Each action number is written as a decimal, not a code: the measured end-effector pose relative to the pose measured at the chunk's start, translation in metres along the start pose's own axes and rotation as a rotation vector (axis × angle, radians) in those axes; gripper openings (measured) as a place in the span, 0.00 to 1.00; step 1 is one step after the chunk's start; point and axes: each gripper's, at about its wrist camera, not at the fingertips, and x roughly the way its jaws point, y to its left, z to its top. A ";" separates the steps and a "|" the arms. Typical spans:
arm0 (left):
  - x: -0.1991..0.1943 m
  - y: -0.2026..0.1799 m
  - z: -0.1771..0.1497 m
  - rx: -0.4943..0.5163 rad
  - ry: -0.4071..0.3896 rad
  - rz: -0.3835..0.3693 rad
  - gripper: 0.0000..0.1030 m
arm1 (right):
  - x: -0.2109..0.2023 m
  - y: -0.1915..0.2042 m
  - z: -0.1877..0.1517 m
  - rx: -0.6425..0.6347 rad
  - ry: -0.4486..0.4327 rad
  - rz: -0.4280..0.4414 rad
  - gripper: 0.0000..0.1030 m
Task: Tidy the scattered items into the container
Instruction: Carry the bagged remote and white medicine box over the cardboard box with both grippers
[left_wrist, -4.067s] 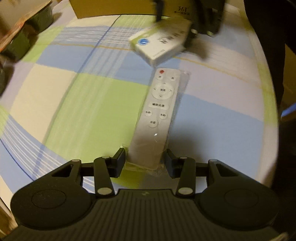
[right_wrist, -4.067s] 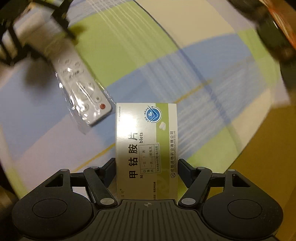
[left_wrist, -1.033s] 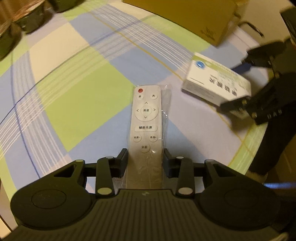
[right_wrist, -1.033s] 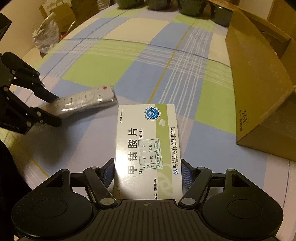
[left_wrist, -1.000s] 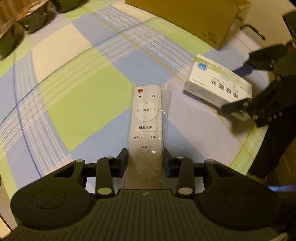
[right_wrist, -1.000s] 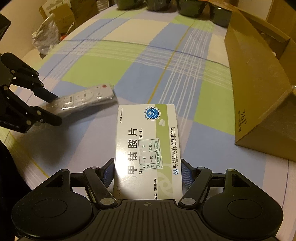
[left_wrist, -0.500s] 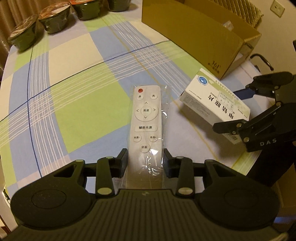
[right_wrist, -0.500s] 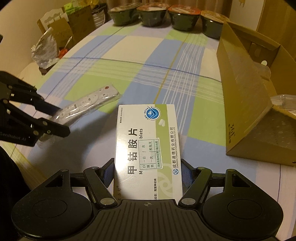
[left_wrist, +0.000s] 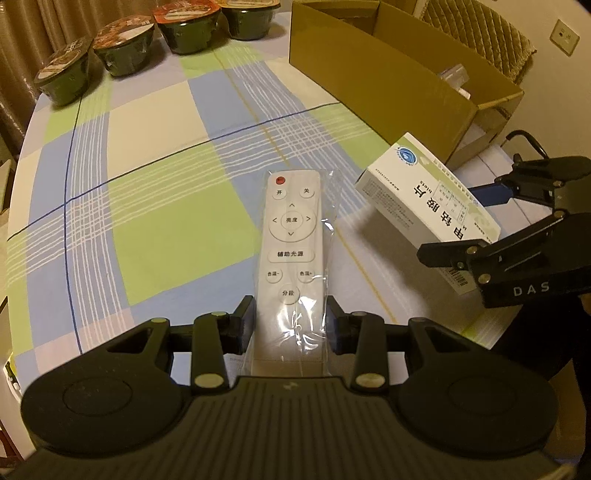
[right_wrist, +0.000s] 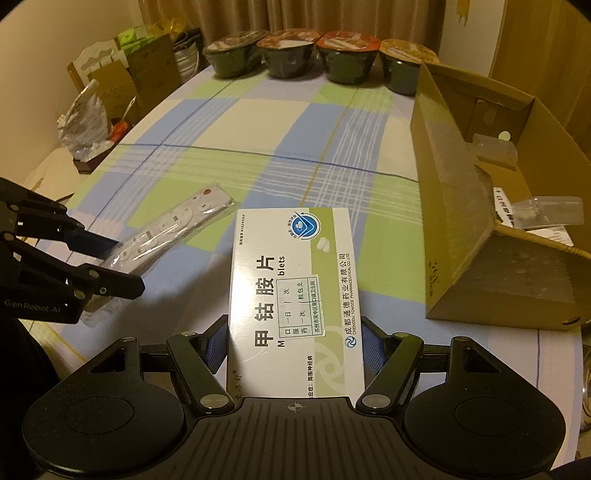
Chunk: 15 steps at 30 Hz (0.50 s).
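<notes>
Remote (left_wrist: 291, 254) sits clamped in your left hand-held gripper (left_wrist: 290, 325), long axis pointing ahead, above the tabletop (left_wrist: 155, 155). Pill box (right_wrist: 295, 295) is clamped in your right hand-held gripper (right_wrist: 295, 347), the nearer one to the cardboard box (right_wrist: 454, 236) at the tabletop's right edge.

Left gripper (left_wrist: 290, 326): matte black, ribbed centre housing, two round side domes, linkage arms with silver pivot screws; "GenRobot.AI" lettering shows at left of right wrist view. Right gripper (right_wrist: 295, 345): same black build, blue pads (right_wrist: 371, 349), white "DAS" print at right of left wrist view.
</notes>
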 end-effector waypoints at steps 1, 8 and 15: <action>0.000 -0.002 0.001 -0.004 -0.002 0.000 0.32 | -0.002 -0.001 0.000 0.002 -0.003 0.000 0.71; -0.004 -0.015 0.004 -0.015 -0.019 0.002 0.32 | -0.016 -0.007 0.001 0.009 -0.030 -0.005 0.71; -0.014 -0.024 0.017 -0.029 -0.042 0.005 0.32 | -0.032 -0.016 0.003 0.020 -0.068 -0.018 0.71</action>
